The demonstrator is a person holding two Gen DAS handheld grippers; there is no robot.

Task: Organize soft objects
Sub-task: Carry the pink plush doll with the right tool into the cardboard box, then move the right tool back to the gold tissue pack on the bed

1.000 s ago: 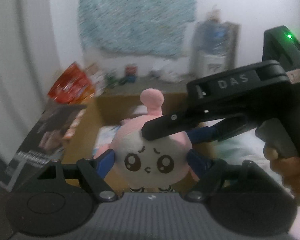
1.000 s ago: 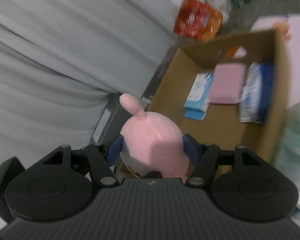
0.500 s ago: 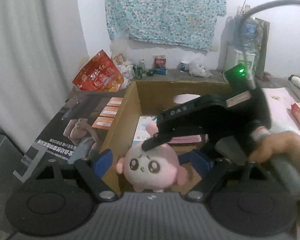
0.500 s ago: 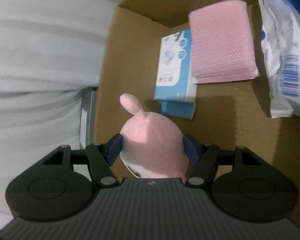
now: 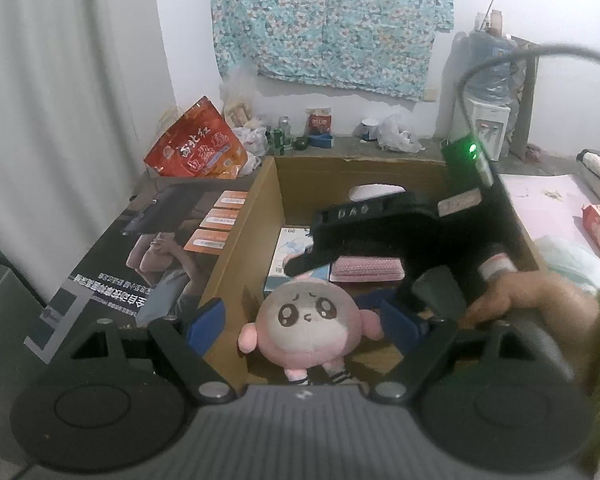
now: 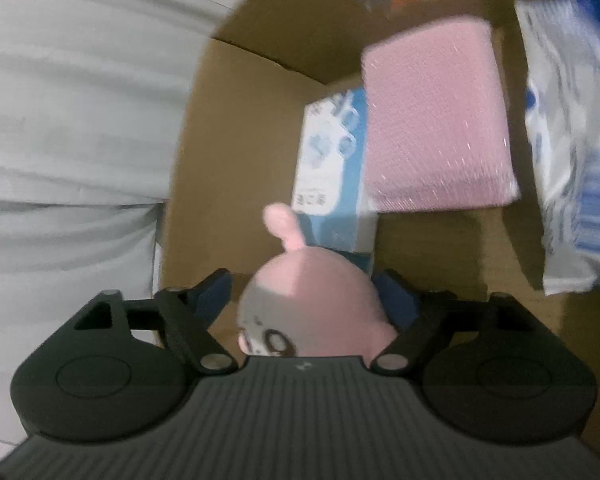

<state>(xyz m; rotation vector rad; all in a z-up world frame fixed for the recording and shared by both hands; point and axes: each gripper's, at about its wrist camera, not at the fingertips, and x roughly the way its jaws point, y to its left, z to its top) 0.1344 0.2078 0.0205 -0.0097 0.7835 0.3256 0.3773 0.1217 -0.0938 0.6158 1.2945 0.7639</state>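
- You worked in a cluttered room: a floral cloth (image 5: pixel 332 20) hung on the white wall, a red snack bag (image 5: pixel 196 148) sat by the curtain, and an open cardboard box (image 5: pixel 236 256) stood in front of you.
- The box already held a pink pack (image 6: pixel 436 120), a blue-and-white tissue pack (image 6: pixel 332 152) and a white wrapped pack (image 6: pixel 572 140).
- The pink plush doll (image 5: pixel 312 320) sat inside the box near its front-left corner, face toward the left camera.
- To finish this placement well, you needed to let the doll settle on the box floor, then lift both tools straight clear without snagging its arms or topknot.
- Your right tongs (image 6: pixel 306 292) were opening around the doll's head, pads seemingly off it.
- Your left tongs (image 5: pixel 304 322) stood wide, released, the doll between the pads but not pinched.
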